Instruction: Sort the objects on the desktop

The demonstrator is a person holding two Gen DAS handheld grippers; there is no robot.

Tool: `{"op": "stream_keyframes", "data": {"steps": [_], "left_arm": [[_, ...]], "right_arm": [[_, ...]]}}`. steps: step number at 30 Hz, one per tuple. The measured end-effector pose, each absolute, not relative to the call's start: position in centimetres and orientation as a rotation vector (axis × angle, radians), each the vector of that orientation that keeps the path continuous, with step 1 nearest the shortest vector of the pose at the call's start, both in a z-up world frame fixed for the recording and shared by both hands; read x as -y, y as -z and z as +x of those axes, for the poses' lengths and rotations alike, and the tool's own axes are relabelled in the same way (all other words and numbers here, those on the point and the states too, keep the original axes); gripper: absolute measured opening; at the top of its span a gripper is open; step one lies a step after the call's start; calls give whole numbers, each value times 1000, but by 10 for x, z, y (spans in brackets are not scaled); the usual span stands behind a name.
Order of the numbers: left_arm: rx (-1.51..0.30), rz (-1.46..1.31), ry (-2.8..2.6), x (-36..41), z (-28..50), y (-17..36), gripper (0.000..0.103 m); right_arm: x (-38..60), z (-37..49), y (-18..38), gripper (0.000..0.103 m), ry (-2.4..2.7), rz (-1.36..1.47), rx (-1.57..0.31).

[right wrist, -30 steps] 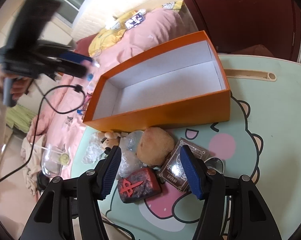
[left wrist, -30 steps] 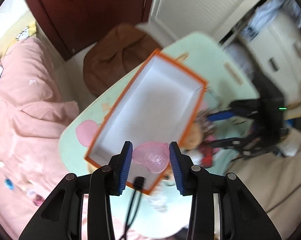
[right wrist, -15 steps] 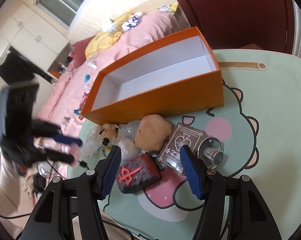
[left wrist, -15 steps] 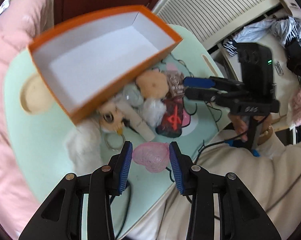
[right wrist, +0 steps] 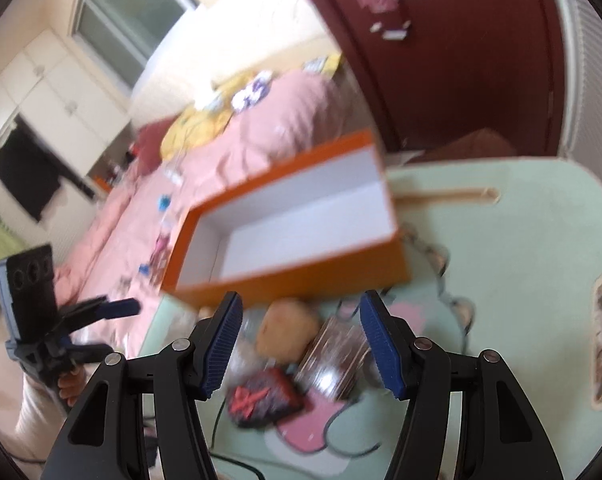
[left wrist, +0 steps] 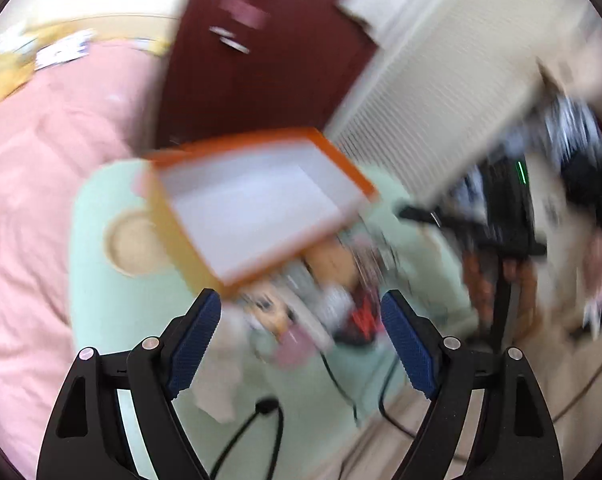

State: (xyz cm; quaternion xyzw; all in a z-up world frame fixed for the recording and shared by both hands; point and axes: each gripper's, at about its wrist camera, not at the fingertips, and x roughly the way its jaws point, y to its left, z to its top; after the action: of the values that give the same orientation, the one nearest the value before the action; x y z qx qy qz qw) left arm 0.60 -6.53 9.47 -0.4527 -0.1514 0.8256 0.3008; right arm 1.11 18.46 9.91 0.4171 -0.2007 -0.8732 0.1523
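we see the orange box [right wrist: 301, 236], white inside, lying on the pale green table [right wrist: 521, 232] with a pile of small things just in front of it: a tan plush ball [right wrist: 287, 330], a dark red-marked block [right wrist: 261, 398] and a brown packet [right wrist: 337, 354]. our left gripper [left wrist: 301, 334] has just been opening, its jaws wide apart over a pink blur (too smeared to name). our right gripper [right wrist: 301, 338] hangs half spread above the pile, grasping nothing.

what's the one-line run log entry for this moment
left gripper: jaws just opened, pink heart lying loose on table | right gripper: open, hovering over clutter | orange box: empty
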Motion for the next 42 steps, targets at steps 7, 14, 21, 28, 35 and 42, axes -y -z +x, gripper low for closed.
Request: {"op": "stream_keyframes", "data": {"steps": [7,14,21,28,35,42], "left_arm": [[748,-1323,-2170,80,-42,-57,82],[804,-1364,-2146,69,-77,-39,84],[747,-1365,-2189,63,-97,-40,84],[750,-1207,-2418,87,-59,-66,84],[583,-1056,-2563,96,14,-103,85],[473,-1077,-2583,80,77,-98,85]], "right_arm": [[-228,-27,-93,72,2488,1154,909],[-232,-68,-57,72,2355,1258,1025],[-201,-57,-62,82,2418,1277,820],[-206,-40,-84,82,2515,1199,801],[-158,33,-122,82,2596,1081,333],[-138,104,-101,82,2608,1115,200]]}}
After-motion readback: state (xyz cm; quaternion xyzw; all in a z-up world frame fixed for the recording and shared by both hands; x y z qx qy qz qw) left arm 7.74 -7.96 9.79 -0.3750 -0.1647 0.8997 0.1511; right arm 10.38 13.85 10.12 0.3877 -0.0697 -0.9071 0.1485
